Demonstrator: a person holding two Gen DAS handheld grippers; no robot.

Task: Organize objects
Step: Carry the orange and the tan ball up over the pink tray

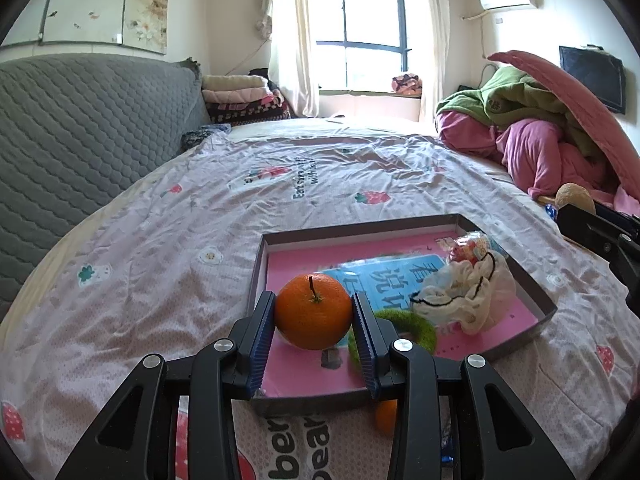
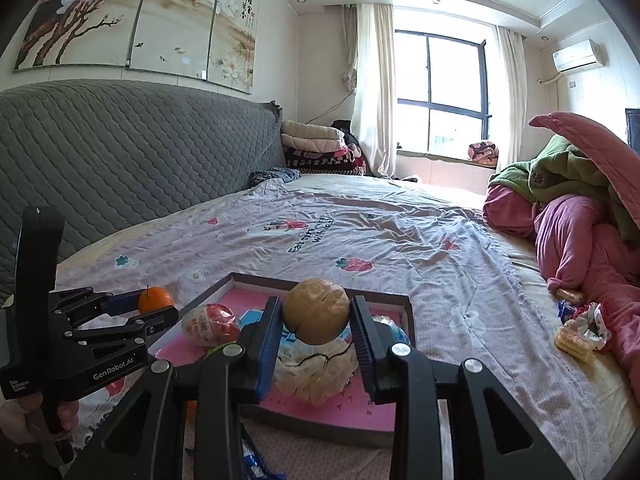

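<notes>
Both grippers grip: left gripper (image 1: 313, 316) clasps a firm, smooth orange (image 1: 313, 311) at its sides; right gripper (image 2: 316, 322) a light walnut-like ball (image 2: 317, 311).

Daylight floods in thru the window (image 1: 362, 34), panes blown out to white, glare on the curtains (image 2: 370, 92). Bed sheet (image 1: 280, 200) evenly lit, shadows soft. Heavy fisheye bend w/ black vignette at corners in both views; centre sharp, edges slightly smeared.
</notes>
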